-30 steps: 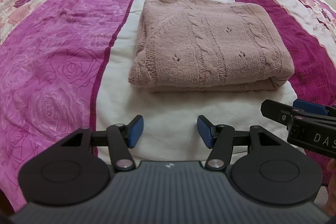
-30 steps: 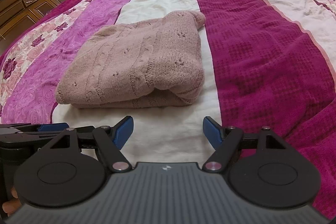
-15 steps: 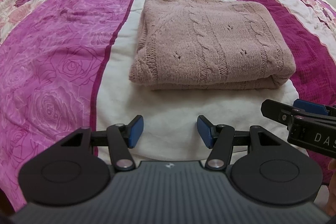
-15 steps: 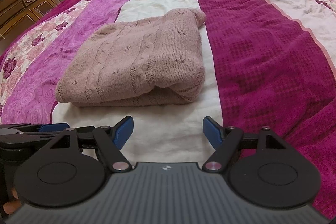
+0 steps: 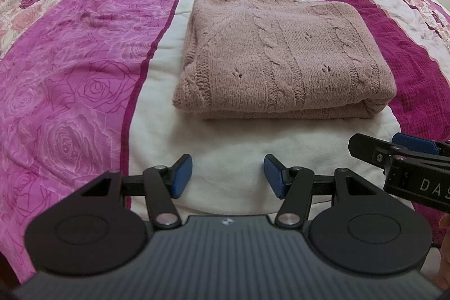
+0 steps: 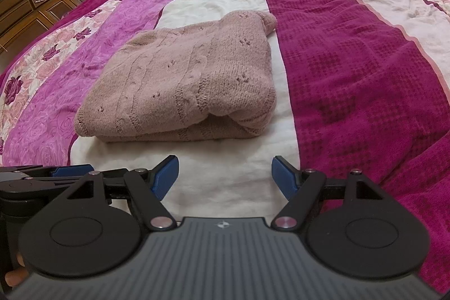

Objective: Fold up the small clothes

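The pink knitted sweater [image 5: 284,58] lies folded in a neat block on the white stripe of the bed cover [image 5: 84,52], far from both tools. In the last second almost nothing has changed: the sweater sits a tiny bit farther off, so both tools seem to have backed away a little. The left gripper [image 5: 227,176] is wide open and holds nothing. The right gripper [image 6: 225,176] is wide open too, with nothing in it, and they hang side by side. The folding looks done.
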`<state>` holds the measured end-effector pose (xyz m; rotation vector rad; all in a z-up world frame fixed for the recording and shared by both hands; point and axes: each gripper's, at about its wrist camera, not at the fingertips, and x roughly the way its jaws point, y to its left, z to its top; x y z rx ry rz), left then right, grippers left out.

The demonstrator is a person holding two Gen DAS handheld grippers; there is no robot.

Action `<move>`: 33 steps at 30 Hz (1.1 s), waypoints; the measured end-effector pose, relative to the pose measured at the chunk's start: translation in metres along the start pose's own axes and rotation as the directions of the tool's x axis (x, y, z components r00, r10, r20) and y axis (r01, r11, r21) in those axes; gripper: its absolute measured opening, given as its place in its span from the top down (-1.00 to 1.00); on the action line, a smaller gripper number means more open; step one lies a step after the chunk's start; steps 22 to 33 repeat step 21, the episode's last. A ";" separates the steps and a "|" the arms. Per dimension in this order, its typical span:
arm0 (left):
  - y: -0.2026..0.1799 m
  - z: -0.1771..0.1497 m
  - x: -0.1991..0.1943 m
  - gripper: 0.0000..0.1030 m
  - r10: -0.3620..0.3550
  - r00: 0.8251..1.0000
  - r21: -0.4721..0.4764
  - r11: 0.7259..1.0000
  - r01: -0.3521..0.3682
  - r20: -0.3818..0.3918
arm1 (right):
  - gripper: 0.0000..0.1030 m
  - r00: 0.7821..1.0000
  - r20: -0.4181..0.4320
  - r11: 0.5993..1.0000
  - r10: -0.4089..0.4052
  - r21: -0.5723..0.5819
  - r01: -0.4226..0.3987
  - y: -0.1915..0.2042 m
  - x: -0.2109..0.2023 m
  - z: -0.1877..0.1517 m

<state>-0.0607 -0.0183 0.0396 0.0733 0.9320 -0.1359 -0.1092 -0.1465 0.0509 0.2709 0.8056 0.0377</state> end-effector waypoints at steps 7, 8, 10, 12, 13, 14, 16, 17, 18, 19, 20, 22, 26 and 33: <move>0.000 0.000 0.000 -0.14 0.000 1.000 -0.001 1.000 0.000 0.000 | -0.53 1.000 0.000 1.000 -0.001 -0.001 0.001 0.000 0.001 -0.001; 0.000 0.000 0.000 -0.14 -0.001 1.000 -0.002 1.000 0.001 0.000 | -0.53 1.000 -0.003 1.000 -0.001 -0.002 0.001 0.000 0.001 -0.001; 0.001 -0.001 0.000 -0.14 -0.002 1.000 -0.006 1.000 0.002 0.002 | -0.53 1.000 -0.003 1.000 -0.003 -0.004 0.003 0.002 0.001 -0.002; 0.001 -0.001 -0.001 -0.14 -0.002 1.000 -0.007 1.000 0.002 0.001 | -0.53 1.000 -0.002 1.000 -0.002 -0.007 0.002 0.002 0.001 -0.002; 0.002 -0.001 -0.001 -0.14 -0.002 1.000 -0.007 1.000 0.002 0.001 | -0.53 1.000 0.000 1.000 -0.002 -0.008 0.002 0.003 0.000 -0.003; 0.002 -0.001 -0.001 -0.14 -0.001 1.000 -0.007 1.000 0.001 0.001 | -0.53 1.000 0.000 1.000 -0.002 -0.008 0.002 0.003 0.000 -0.003; 0.002 -0.001 -0.001 -0.14 -0.001 1.000 -0.007 1.000 0.001 0.002 | -0.53 1.000 0.000 1.000 -0.001 -0.008 0.001 0.003 0.000 -0.003; 0.002 -0.002 -0.001 -0.14 0.000 1.000 -0.006 1.000 0.000 0.002 | -0.53 1.000 0.000 1.000 -0.001 -0.008 0.001 0.003 0.000 -0.003; 0.002 -0.002 -0.002 -0.14 0.000 1.000 -0.006 1.000 0.000 0.003 | -0.53 1.000 0.000 1.000 -0.001 -0.008 0.001 0.003 0.001 -0.002; 0.002 -0.002 -0.002 -0.14 0.001 1.000 -0.006 1.000 -0.001 0.002 | -0.53 1.000 0.000 1.000 -0.001 -0.008 0.001 0.003 0.001 -0.002; 0.002 -0.002 -0.002 -0.14 0.002 1.000 -0.005 1.000 -0.002 0.001 | -0.53 1.000 0.002 1.000 0.000 -0.007 0.000 0.004 0.000 -0.002; 0.002 -0.002 -0.003 -0.14 0.002 1.000 -0.004 1.000 -0.002 -0.001 | -0.53 1.000 0.003 1.000 0.001 -0.006 -0.001 0.003 -0.001 -0.002; 0.002 -0.002 -0.003 -0.14 0.002 1.000 -0.004 1.000 -0.002 -0.001 | -0.53 1.000 0.003 1.000 0.001 -0.006 -0.001 0.003 -0.001 -0.002; 0.002 -0.002 -0.003 -0.14 0.002 1.000 -0.004 1.000 -0.002 -0.001 | -0.53 1.000 0.003 1.000 0.001 -0.006 -0.001 0.003 -0.001 -0.002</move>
